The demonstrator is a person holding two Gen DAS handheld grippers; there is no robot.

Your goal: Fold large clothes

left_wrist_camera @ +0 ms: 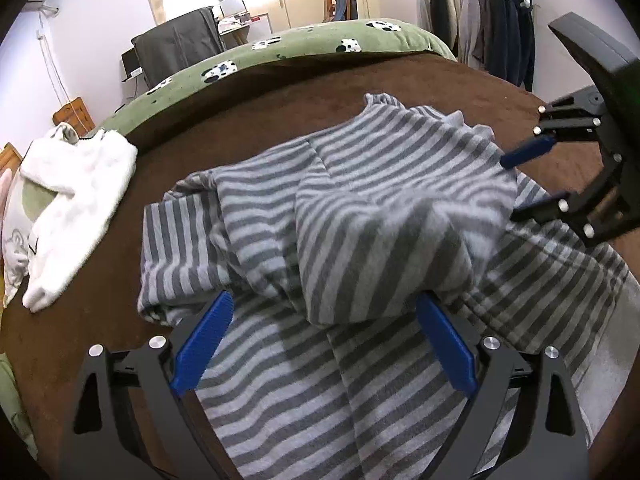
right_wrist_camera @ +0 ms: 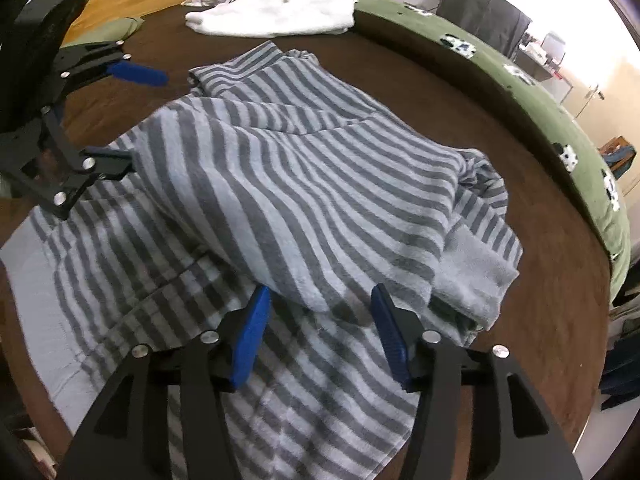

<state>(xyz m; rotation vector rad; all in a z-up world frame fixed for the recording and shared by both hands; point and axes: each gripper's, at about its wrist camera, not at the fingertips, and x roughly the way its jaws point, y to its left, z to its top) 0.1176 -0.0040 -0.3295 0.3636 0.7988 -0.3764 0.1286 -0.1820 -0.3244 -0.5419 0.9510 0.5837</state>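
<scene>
Garment: we see the grey-and-light-grey striped fleece top (left_wrist_camera: 360,216) lying bunched and partly folded over itself on the brown blanket (left_wrist_camera: 280,92).
Left gripper (left_wrist_camera: 324,312): our blue pads stand apart over the top's near fold, clamping nothing.
Right gripper (right_wrist_camera: 320,304): pads likewise spread, at the top's folded edge.
Neighbour: a white fluffy garment (right_wrist_camera: 272,16) lies on the blanket, well apart from the top.

Bare brown blanket (left_wrist_camera: 280,92) lies open beyond the striped garment (left_wrist_camera: 360,208), up to the green cow-print duvet (left_wrist_camera: 304,42). On the left a white fleece garment (left_wrist_camera: 76,196) blocks that side. The right hand-held gripper (left_wrist_camera: 516,184) touches the bunched fold's right edge; the left hand-held gripper (right_wrist_camera: 144,120) stands opposite it.
</scene>
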